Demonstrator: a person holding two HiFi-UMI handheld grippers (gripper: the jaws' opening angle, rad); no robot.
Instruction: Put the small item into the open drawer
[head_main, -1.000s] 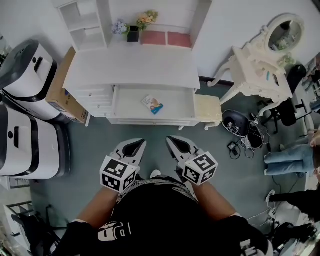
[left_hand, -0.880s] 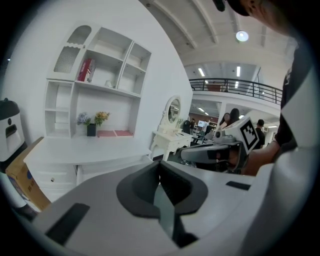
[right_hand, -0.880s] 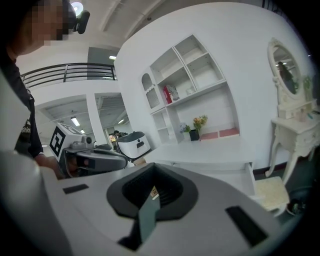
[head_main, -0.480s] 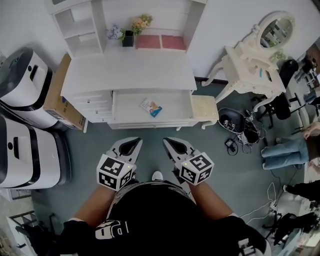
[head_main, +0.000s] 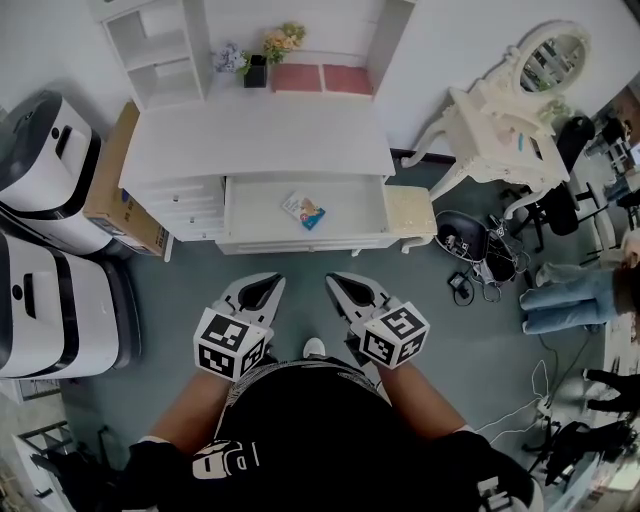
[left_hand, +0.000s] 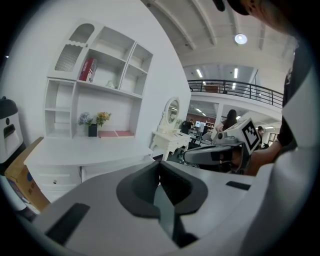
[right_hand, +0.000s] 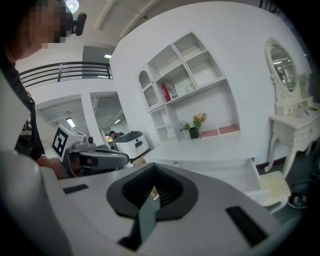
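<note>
The small item (head_main: 304, 210), a colourful flat packet, lies inside the open drawer (head_main: 250, 205) of the white desk (head_main: 260, 140). Both grippers hang over the floor in front of the drawer, close to the person's body, side by side and apart from the desk. The left gripper (head_main: 279, 284) is shut with nothing in it, its jaws meeting at a point (left_hand: 160, 163). The right gripper (head_main: 334, 281) is also shut and empty (right_hand: 155, 168). The drawer (right_hand: 235, 172) shows beyond the right gripper's jaws.
Two white machines (head_main: 45, 150) and a cardboard box (head_main: 105, 180) stand left of the desk. A cream stool (head_main: 412, 215), a vanity table (head_main: 500, 120) and floor cables (head_main: 470, 255) lie to the right. A person's jeans-clad legs (head_main: 570, 300) are at far right.
The head camera has shifted slightly. Both grippers keep the same shut pose in front of the drawer, and the packet lies in the drawer throughout.
</note>
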